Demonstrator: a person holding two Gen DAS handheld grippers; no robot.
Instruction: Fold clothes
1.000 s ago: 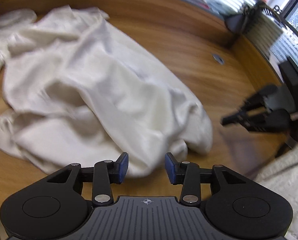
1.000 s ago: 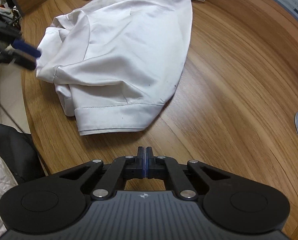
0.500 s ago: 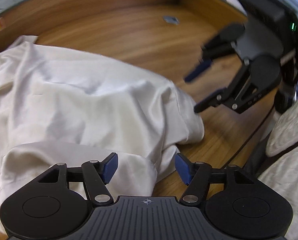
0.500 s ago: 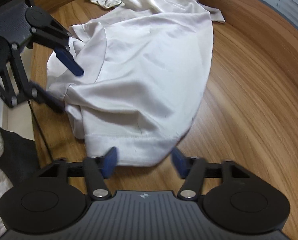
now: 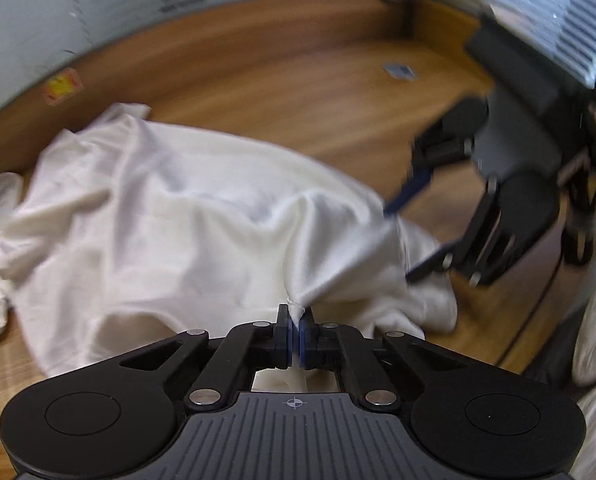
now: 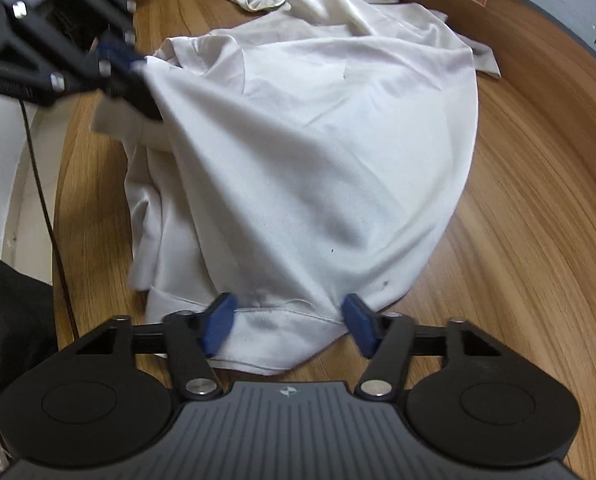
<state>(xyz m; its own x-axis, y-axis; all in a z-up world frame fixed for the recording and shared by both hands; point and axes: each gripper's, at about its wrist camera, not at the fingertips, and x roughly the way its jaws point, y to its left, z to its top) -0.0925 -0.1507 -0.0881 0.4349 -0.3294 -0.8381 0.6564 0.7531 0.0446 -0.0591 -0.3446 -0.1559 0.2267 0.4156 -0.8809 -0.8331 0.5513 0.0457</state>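
Left gripper [image 5: 295, 334] pinches the white garment [image 6: 318, 152]; right gripper [image 6: 289, 322], closing, straddles its hem.

L gripper [image 5: 295, 326] angles steeply down, pads [image 5: 285, 332] pinched tight on a peak of white cloth [image 5: 201, 216]. R gripper [image 6: 287, 322] also angles down — jaws closing, blue pads [image 6: 217, 322] w/ cloth hem between them, not yet pressing.
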